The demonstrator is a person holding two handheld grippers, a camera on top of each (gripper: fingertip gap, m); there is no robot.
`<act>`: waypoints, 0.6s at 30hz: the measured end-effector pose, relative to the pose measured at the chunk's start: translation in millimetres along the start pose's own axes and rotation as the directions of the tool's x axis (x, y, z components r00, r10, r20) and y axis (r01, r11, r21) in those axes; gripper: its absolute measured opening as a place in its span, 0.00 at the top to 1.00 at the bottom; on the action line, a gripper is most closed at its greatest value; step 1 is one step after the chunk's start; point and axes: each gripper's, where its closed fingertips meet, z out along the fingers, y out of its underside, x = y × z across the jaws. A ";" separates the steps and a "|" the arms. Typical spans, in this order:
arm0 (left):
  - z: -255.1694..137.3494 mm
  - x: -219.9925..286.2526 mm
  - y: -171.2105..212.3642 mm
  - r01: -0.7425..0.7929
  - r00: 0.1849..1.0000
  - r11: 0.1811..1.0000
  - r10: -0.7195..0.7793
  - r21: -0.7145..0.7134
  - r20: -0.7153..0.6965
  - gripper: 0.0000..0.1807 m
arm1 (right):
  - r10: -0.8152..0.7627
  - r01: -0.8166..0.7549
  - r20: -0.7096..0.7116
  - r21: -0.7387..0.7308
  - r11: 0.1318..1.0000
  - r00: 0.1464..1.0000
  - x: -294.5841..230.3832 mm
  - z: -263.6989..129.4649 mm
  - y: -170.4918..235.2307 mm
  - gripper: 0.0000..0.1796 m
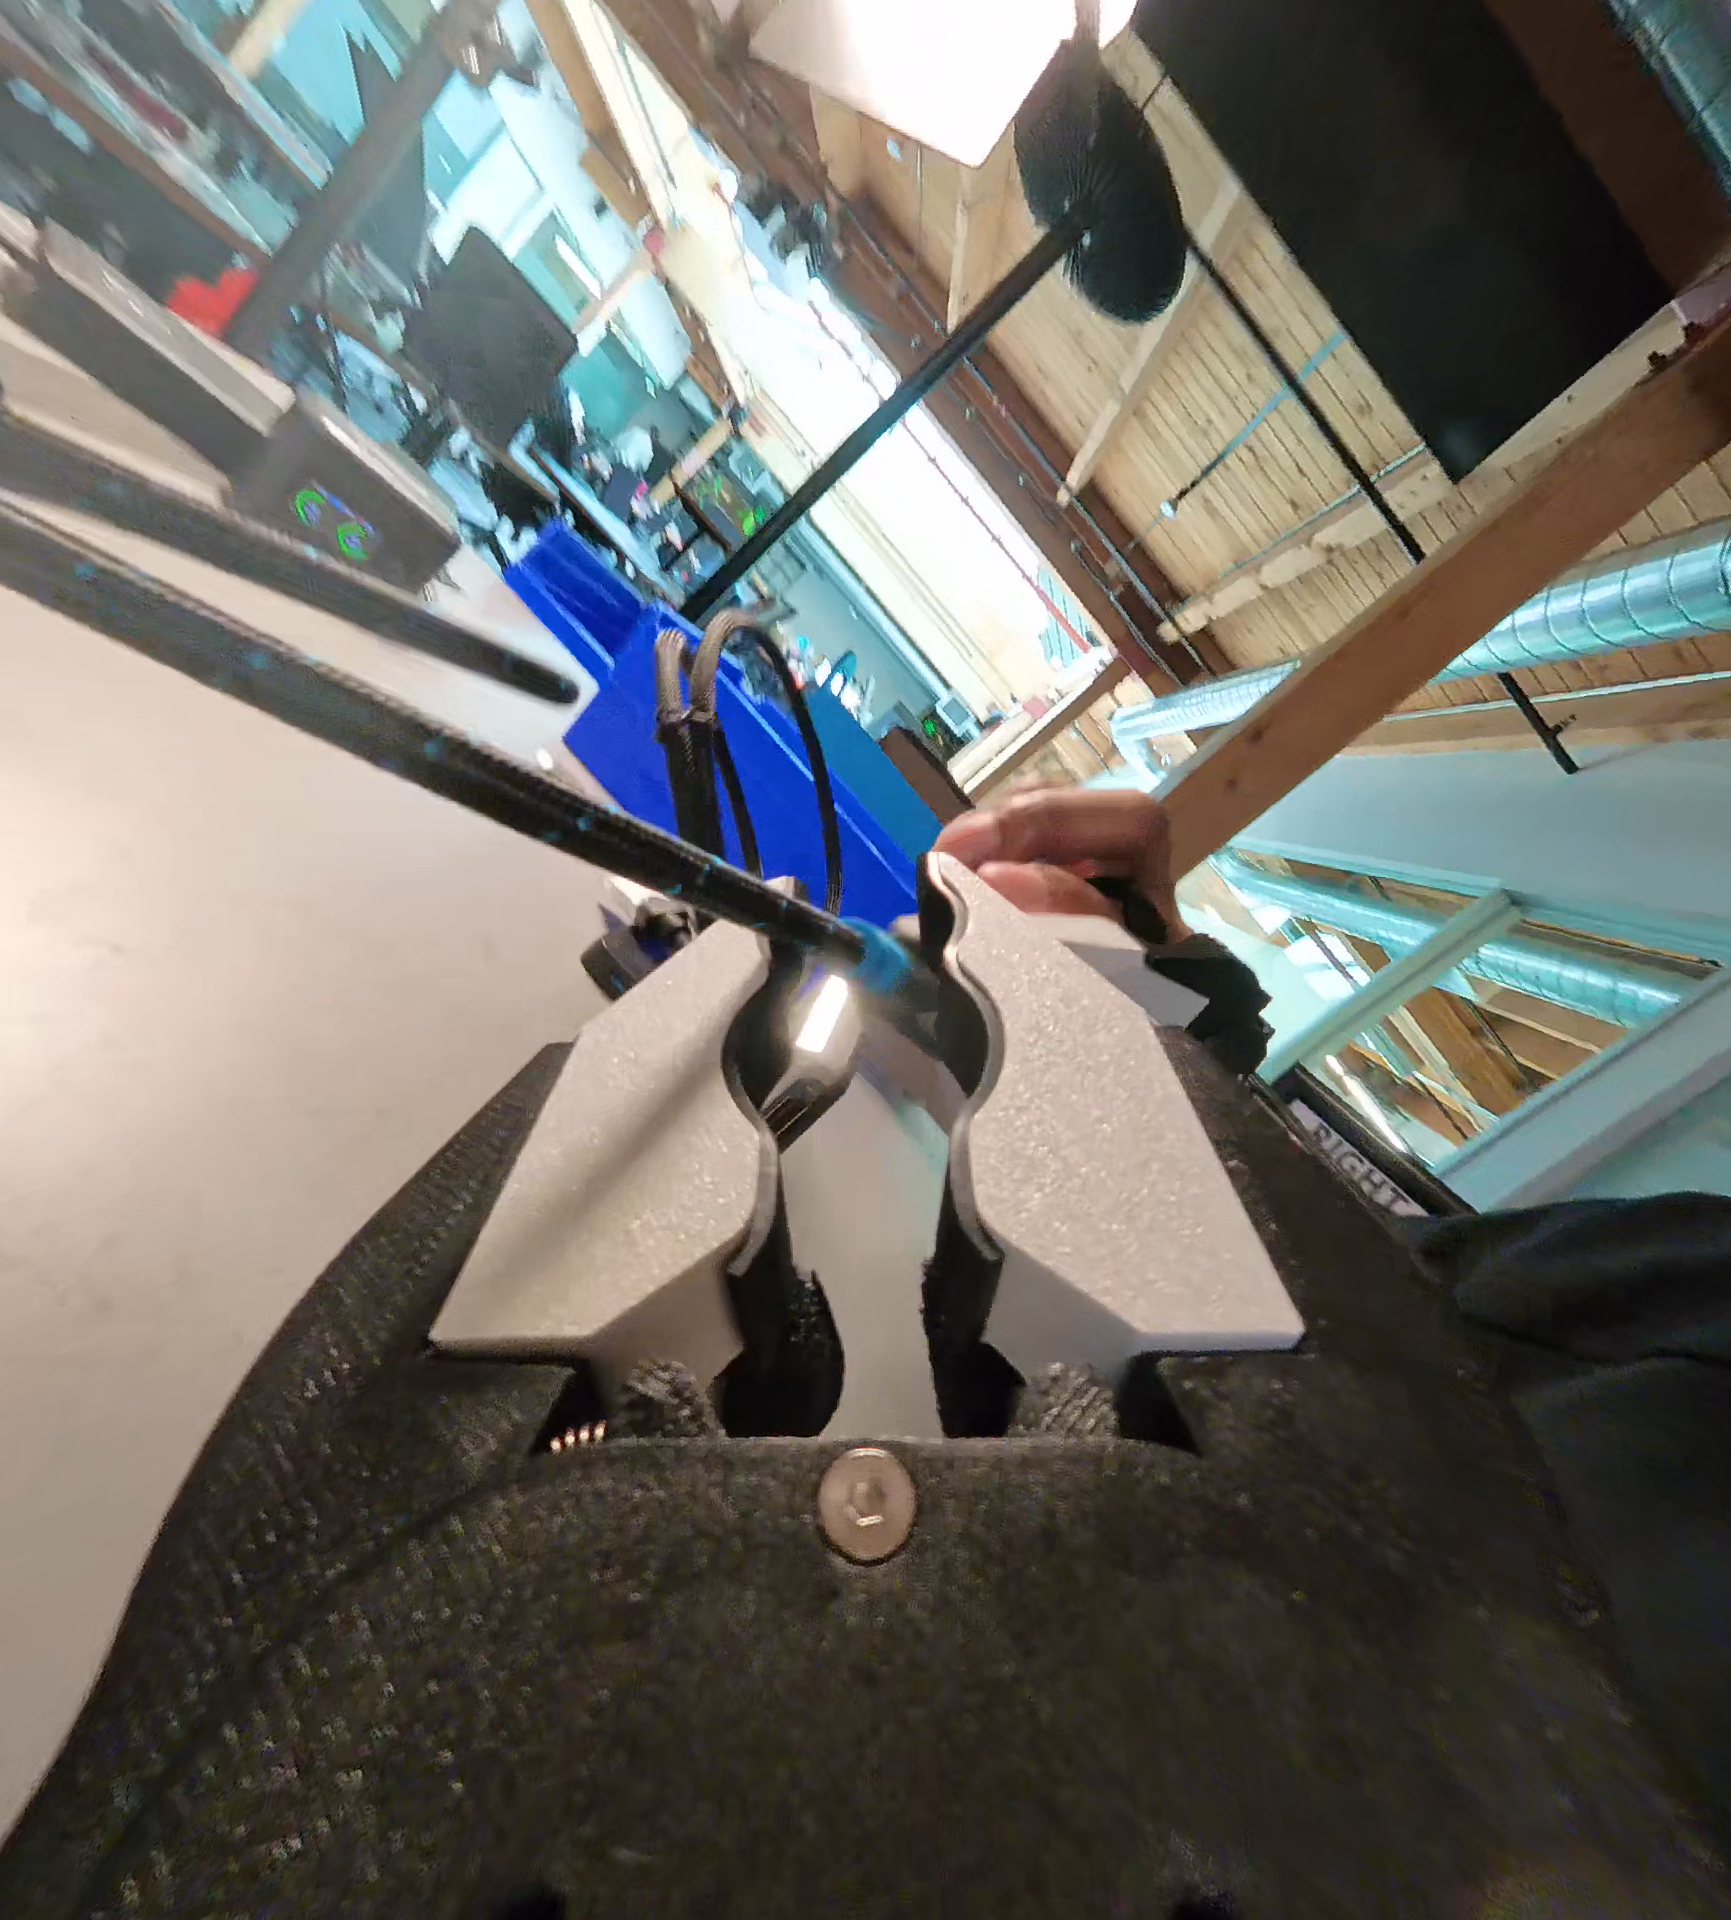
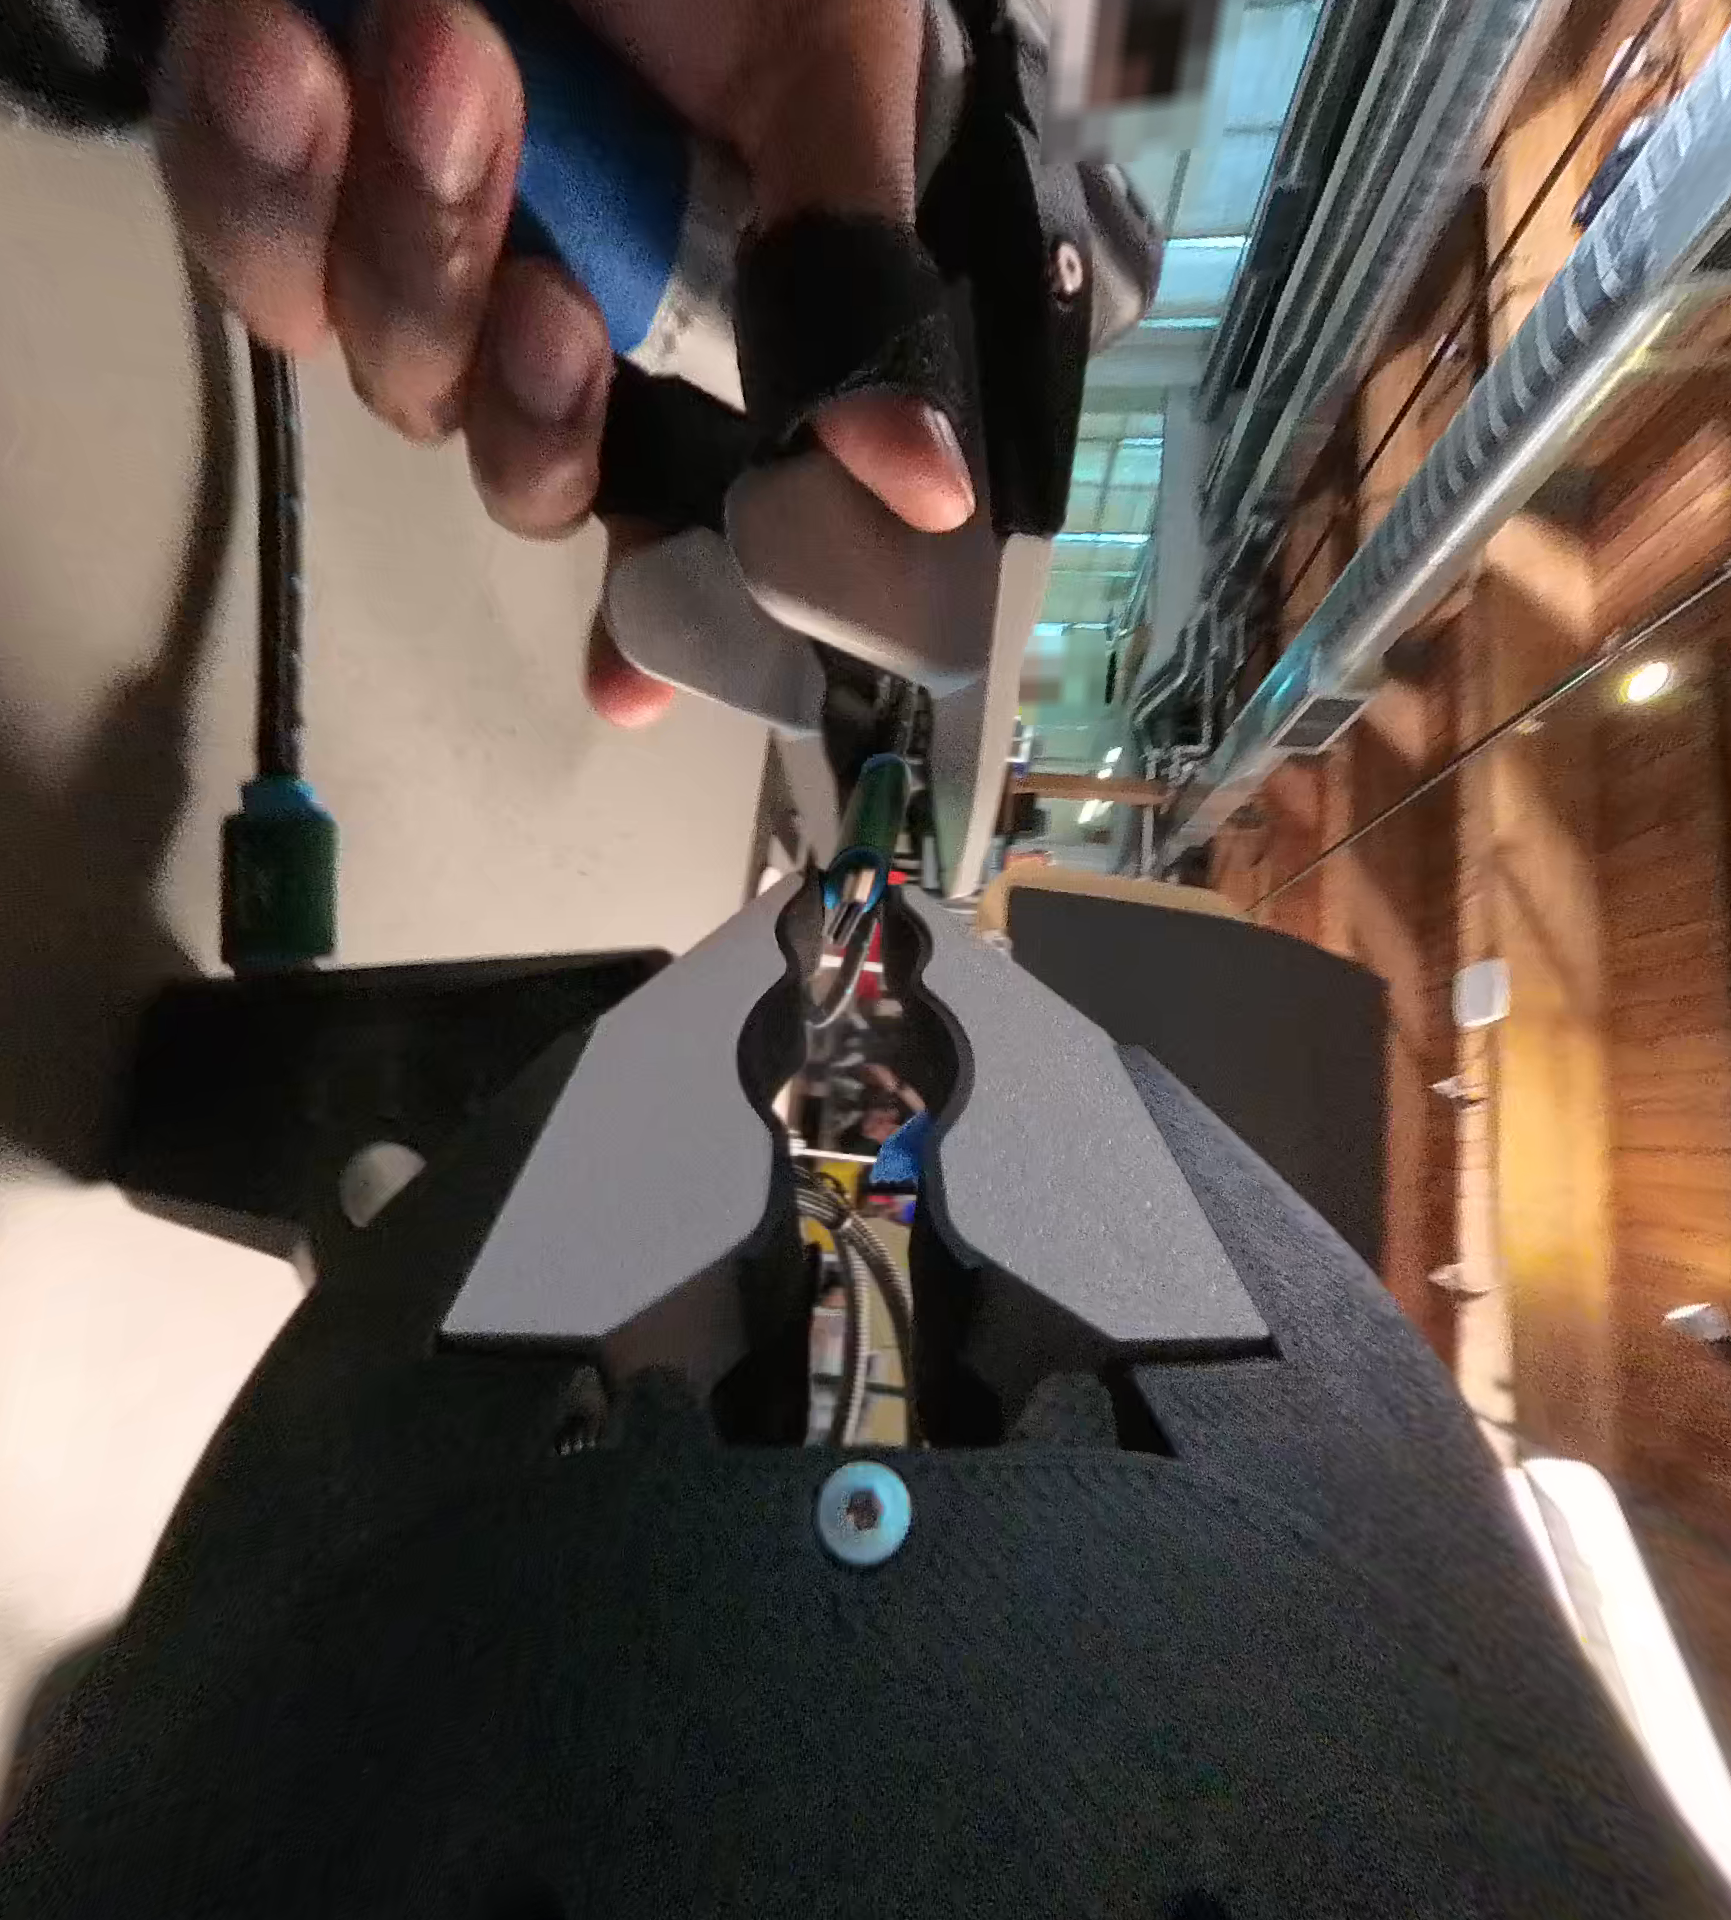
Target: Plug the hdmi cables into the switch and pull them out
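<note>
My left gripper [image 1: 861, 914] is shut on an HDMI plug [image 1: 819, 1023] with a blue collar and a silver shell. Its black braided cable [image 1: 373, 717] runs off to the upper left. In the right wrist view this gripper [image 2: 819, 686] comes down from above, held by a hand [image 2: 404, 239], and brings the plug [image 2: 853, 883] to the tips of my right gripper [image 2: 850, 904]. My right gripper's jaws stand almost closed over the black switch [image 2: 373, 1060], which stays sharp with the gripper while the table blurs. A second cable plug [image 2: 279, 883] sits in the switch at the left.
The pale table [image 1: 165, 1039] lies on the left. Beyond my left fingers stand a blue bin [image 1: 767, 748] and looped black cables [image 1: 736, 717]. A dark computer case with green lights [image 1: 341, 509] sits farther back. A hand [image 1: 1048, 842] on the other gripper shows behind my fingers.
</note>
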 end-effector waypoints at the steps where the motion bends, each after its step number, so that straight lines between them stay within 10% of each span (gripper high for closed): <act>1: 2.6 -0.5 6.3 0.019 1.000 0.999 -0.019 -0.040 -0.003 0.87 | -0.053 0.053 -0.010 -0.004 0.999 0.999 1.4 -1.3 2.0 0.94; 10: 4.2 6.1 15.5 0.181 0.974 0.975 -0.196 -0.125 -0.113 0.90 | -0.364 0.366 -0.054 0.041 0.930 0.930 1.9 -5.7 5.4 0.94; 18: -0.1 4.5 8.0 0.200 0.969 0.977 -0.209 -0.079 -0.129 0.92 | -0.096 0.096 -0.028 0.001 0.995 0.995 19.9 -9.0 25.6 0.92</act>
